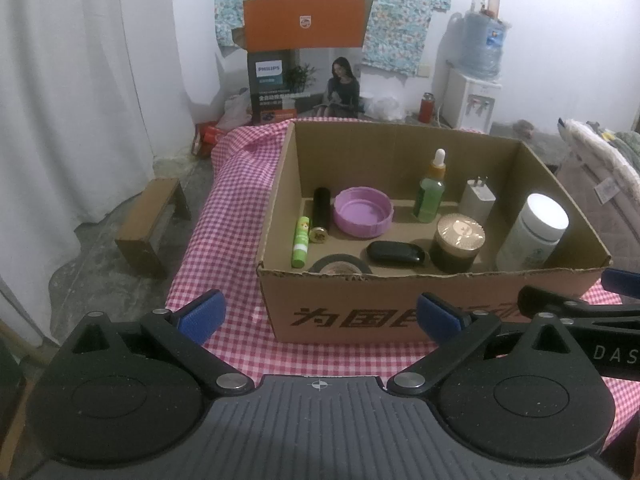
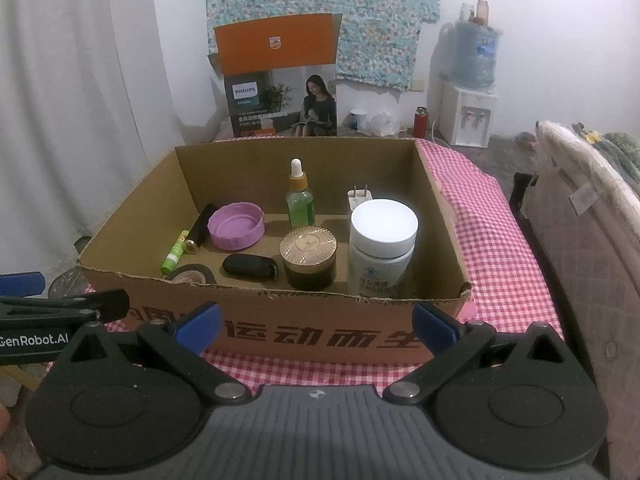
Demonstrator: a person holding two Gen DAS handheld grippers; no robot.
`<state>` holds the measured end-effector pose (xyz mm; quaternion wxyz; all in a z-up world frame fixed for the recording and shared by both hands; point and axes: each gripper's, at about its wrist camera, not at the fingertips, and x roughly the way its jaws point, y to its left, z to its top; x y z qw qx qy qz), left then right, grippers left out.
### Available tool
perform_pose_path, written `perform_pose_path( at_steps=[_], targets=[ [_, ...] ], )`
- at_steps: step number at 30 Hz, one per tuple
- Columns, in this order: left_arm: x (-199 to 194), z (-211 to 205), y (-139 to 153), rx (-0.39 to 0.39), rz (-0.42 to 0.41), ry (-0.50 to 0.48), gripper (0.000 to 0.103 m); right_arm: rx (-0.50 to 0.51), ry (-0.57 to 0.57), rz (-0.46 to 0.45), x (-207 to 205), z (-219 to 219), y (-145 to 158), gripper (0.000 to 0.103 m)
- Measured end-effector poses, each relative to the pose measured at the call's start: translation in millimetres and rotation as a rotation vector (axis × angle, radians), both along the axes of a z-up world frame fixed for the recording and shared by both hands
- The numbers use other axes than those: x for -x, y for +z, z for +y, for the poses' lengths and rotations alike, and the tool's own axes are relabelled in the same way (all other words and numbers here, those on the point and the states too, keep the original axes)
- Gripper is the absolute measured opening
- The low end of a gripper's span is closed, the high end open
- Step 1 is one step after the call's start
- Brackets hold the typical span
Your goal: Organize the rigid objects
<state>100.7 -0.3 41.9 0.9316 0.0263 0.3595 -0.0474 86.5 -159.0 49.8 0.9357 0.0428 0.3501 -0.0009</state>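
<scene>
Presently both hand-held grippers, left (image 1: 320, 316) and right (image 2: 316, 322), stood wide apart and empty, just before the cardboard box (image 2: 280, 316).

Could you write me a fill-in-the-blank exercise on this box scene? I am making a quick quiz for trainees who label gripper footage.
1. The cardboard box stands on a cloth checked in white and ____.
2. The lid of the dark jar is ____ in colour.
3. The dropper bottle holds a ____ liquid.
4. The left gripper and the right gripper both have their jaws ____.

Missing words: pink; gold; green; open
</scene>
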Motion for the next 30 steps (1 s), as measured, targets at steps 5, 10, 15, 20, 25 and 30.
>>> perform_pose_path(
  at_steps=[5,10,15,20,25,30],
  targets=[
    [-0.5,0.5,-0.1,-0.001,0.001,-0.001,0.102,0.000,0.000,0.001,0.0,0.1,0.0,0.103],
    [-0.5,0.7,-0.2,-0.001,0.001,-0.001,0.102,0.000,-0.001,0.000,0.1,0.3,0.1,0.103],
    [-0.2,0.7,-0.1,0.000,0.002,-0.001,0.102,0.000,-0.001,0.001,0.1,0.5,0.1,0.103],
    [-0.4,1.2,-0.2,0.000,0.004,-0.003,0.102,0.000,-0.001,0.001,0.0,0.5,0.2,0.103],
    [1.1,0.0,-0.9,0.000,0.006,-0.002,0.102,-0.002,-0.002,0.005,1.6,-1.3,-0.9,0.103],
    [1.8,0.2,-1.1,0.001,0.007,-0.002,0.102,-0.002,-0.003,0.006,1.8,-1.1,-1.2,0.103]
  ],
)
